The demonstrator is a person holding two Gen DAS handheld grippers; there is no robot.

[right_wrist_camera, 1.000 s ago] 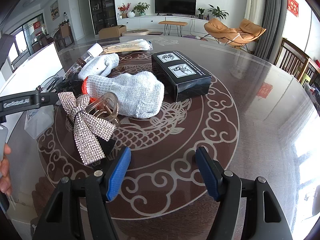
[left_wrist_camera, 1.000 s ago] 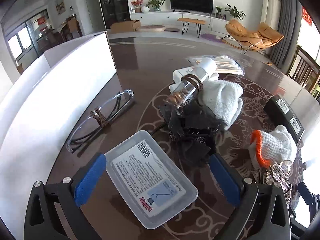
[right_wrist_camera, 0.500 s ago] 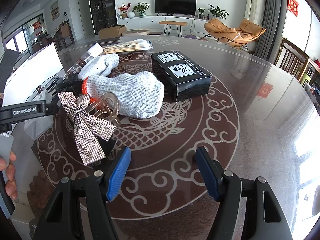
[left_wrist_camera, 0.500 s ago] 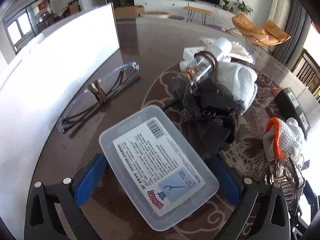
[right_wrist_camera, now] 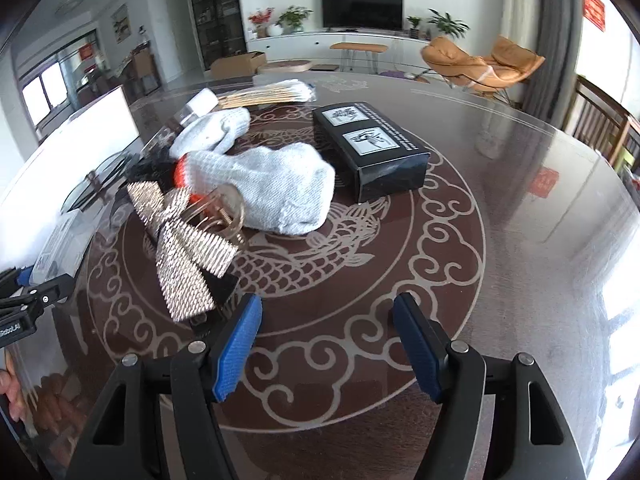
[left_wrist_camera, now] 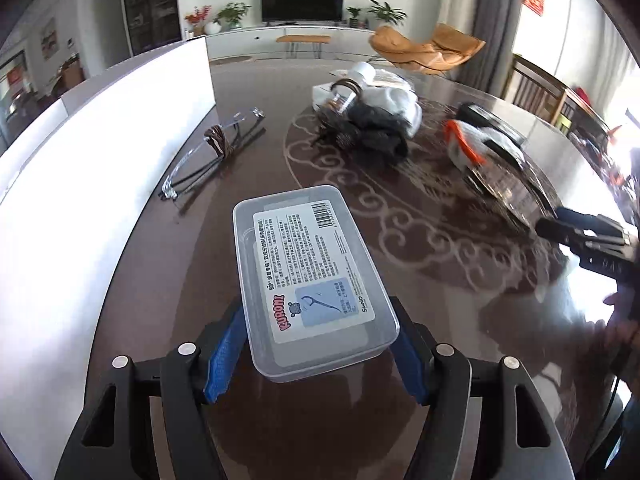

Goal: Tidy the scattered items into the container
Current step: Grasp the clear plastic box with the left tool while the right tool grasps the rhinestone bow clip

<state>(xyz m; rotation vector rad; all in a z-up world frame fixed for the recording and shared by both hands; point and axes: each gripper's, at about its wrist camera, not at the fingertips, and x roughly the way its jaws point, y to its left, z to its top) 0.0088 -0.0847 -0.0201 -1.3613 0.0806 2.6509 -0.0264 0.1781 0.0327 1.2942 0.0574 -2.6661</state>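
The left gripper (left_wrist_camera: 316,354) is closing its jaws on the near end of a clear plastic floss-pick box (left_wrist_camera: 310,276), blue pads against both sides, with the white container (left_wrist_camera: 100,168) at ten o'clock. The right gripper (right_wrist_camera: 328,350) hangs released over the table (right_wrist_camera: 520,240), rhinestone bow (right_wrist_camera: 182,248) at eleven o'clock.

- The left claw (left_wrist_camera: 316,354) points steeply down toward the table (left_wrist_camera: 400,240); its blue-padded jaws are closing with the clear plastic box (left_wrist_camera: 310,276) between them, the pads at the box's near sides
- The right claw (right_wrist_camera: 326,346) also tilts downward; its jaws stand apart with nothing between them
- A person's fingers (right_wrist_camera: 8,396) show at the right view's left edge
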